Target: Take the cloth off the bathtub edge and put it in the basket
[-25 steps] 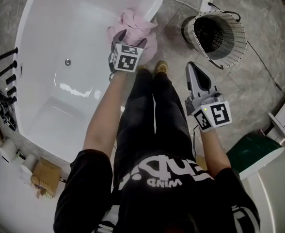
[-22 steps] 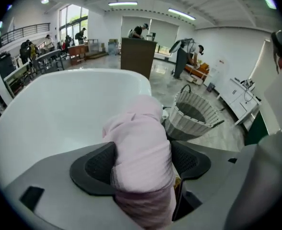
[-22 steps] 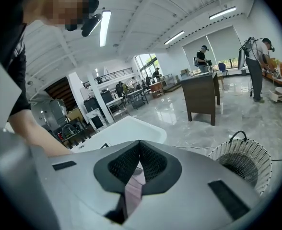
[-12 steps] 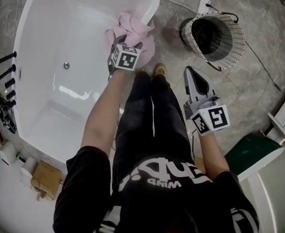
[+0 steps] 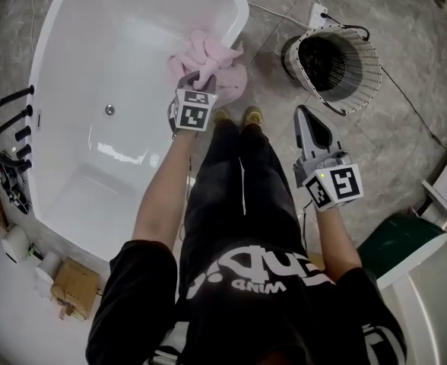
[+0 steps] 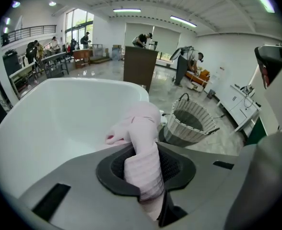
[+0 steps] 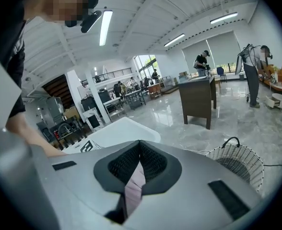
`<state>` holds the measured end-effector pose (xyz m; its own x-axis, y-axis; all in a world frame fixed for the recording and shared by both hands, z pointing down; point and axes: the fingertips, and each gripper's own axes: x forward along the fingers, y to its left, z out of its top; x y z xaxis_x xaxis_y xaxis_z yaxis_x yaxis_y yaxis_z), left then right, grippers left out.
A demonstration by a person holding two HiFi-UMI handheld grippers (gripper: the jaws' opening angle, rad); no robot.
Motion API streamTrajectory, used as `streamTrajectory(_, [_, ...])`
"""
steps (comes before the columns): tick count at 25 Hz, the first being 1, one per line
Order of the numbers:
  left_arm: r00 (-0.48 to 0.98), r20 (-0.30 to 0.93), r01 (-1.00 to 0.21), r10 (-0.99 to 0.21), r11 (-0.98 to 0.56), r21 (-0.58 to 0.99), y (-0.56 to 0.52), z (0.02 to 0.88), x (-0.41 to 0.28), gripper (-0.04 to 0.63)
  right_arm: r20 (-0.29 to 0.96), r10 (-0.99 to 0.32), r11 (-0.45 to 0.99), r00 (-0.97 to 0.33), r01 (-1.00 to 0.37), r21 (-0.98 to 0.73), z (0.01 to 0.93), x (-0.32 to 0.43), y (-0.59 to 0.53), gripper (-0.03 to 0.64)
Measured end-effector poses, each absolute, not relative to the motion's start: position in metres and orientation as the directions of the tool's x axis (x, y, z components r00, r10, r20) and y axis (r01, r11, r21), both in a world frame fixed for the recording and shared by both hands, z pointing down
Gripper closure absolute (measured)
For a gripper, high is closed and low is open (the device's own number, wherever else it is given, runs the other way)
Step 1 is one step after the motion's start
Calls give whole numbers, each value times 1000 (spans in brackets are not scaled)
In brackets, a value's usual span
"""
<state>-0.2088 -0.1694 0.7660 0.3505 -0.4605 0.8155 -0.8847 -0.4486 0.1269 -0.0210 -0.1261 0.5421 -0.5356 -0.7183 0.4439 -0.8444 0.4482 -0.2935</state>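
My left tongs [image 5: 198, 80] have just been closing, and now they pinch a fold of the soft pink ribbed cloth [image 5: 212, 55]. In the left gripper view the dark pads [image 6: 177, 166] press on either side of that fold [image 6: 141, 164], which runs up between them from the bunched heap beyond. The rest of the cloth lies crumpled on the rim of the glossy white bathtub [image 5: 132, 52], near its far corner on the side closest to me. Part of it spills toward the inside and part over the outer edge.

My right tongs [image 5: 305, 116] hang over the grey marbled tile floor [image 5: 406, 128], out beside my leg and well apart from the tub. The jaws are drawn together to a point and nothing is gripped — the right gripper view shows the pads [image 7: 153, 162] meeting at their tips.

The round white woven basket [image 5: 368, 74] with its dark inside stands on the floor to the right of the tub's corner, near the cloth but not touching the tub. A white power strip [image 5: 320, 10] with its cable lies just behind it. Black tap fittings [image 5: 11, 128] sit along the tub's far long side.
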Motion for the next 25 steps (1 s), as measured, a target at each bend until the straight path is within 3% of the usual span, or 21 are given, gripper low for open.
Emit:
streamTrajectory(9, [362,778,-901,-513,-408,150,-156,703,-215,508,416,-745,448,-522,-853,-270,508,-10,-128,603])
streamTrajectory(15, [403,669,-904,-624,-388,182,-146,570,-210,509,381,-774,449,-506,-862,-234,458,5,-125,603])
streamTrajectory(25, [498,379,-865,-780,-481,145,-151,325,-182,511,250,-836,459,-488,-873,-168,368,23,-114,603])
